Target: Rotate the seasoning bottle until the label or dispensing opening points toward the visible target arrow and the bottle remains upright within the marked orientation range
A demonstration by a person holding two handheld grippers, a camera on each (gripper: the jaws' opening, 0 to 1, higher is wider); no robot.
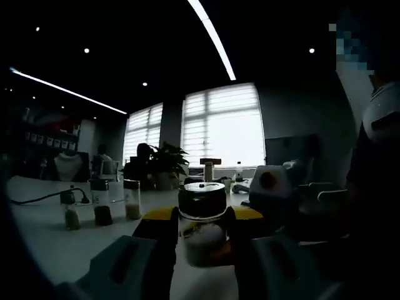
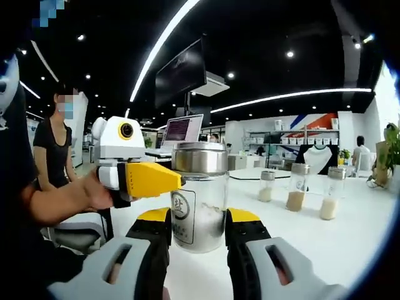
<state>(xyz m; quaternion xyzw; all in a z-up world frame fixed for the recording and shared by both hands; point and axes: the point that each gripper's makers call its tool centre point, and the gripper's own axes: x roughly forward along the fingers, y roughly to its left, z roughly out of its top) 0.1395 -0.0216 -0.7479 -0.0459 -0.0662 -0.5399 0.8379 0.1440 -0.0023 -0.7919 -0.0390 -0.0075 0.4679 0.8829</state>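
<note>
Two grippers meet at one seasoning bottle (image 2: 199,197): right gripper (image 2: 199,232) jaws clasp its glass base, left gripper (image 2: 164,180) jaws grip the lid (image 2: 200,157). Twist slowly, keeping the bottle upright on the surface (image 2: 350,244).

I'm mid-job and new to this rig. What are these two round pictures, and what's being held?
No robot arm here: a person holds a two-jaw claw in each hand, each with a camera looking along its jaws. In the left gripper view, the left claw has its jaws on either side of the seasoning bottle. In the right gripper view, the right claw flanks the same bottle near its base, with the left claw at the lid. Three small jars stand on the white table.
</note>
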